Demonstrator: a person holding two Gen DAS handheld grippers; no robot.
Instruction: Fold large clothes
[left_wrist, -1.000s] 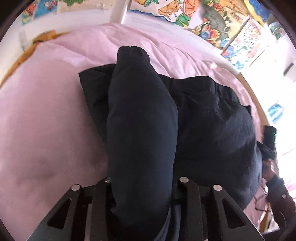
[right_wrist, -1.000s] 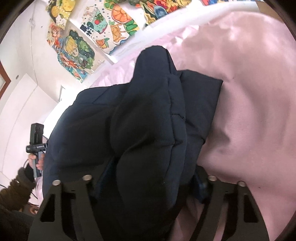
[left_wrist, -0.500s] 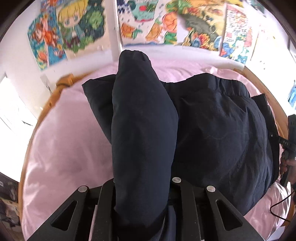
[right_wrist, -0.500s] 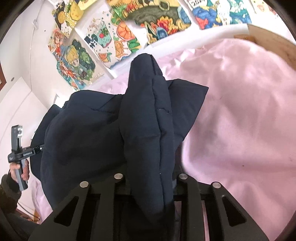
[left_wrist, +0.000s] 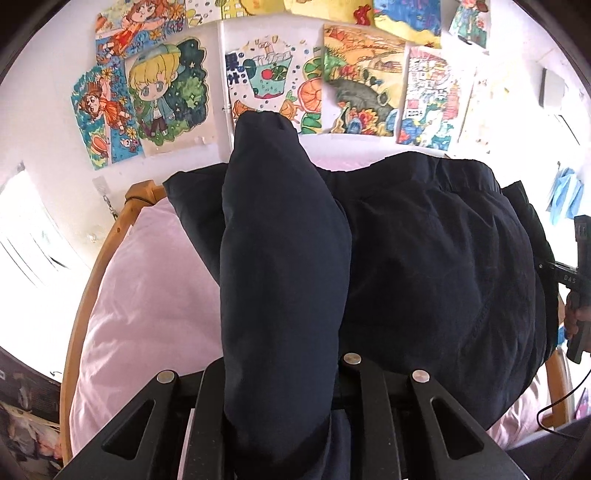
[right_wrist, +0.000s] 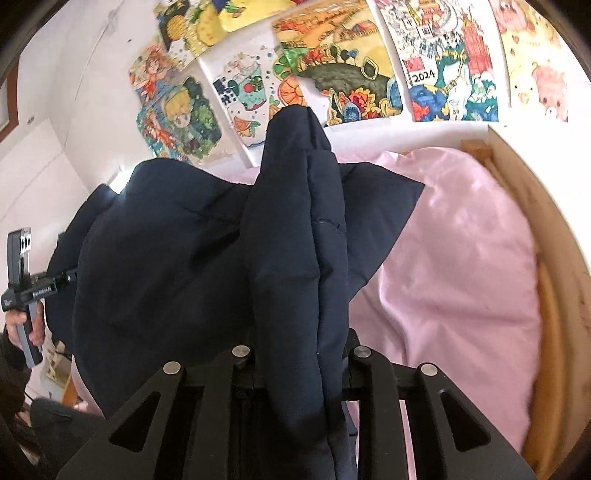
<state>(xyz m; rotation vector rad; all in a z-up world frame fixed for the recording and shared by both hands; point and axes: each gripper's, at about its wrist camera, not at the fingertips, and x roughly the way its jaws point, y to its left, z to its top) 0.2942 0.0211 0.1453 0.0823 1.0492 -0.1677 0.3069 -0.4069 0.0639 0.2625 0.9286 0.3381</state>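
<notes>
A dark navy padded jacket (left_wrist: 424, 280) hangs lifted above the pink bed sheet (left_wrist: 147, 295). In the left wrist view, my left gripper (left_wrist: 282, 373) is shut on a thick fold of it, and the cloth hides the fingertips. In the right wrist view, my right gripper (right_wrist: 299, 362) is shut on another bunched fold of the jacket (right_wrist: 166, 266). The garment sags between the two grips. Each view shows the other gripper at its edge in a person's hand: the right gripper (left_wrist: 576, 288) and the left gripper (right_wrist: 26, 284).
A curved wooden bed frame (left_wrist: 85, 295) (right_wrist: 554, 258) rims the pink sheet (right_wrist: 461, 277). Several colourful drawings (left_wrist: 266, 77) cover the white wall behind the bed. A cable (left_wrist: 561, 402) dangles at the lower right of the left wrist view.
Both grippers have risen and carried the jacket up off the sheet, so the wall drawings now fill the top. The right jaws have closed tighter on their fold.
</notes>
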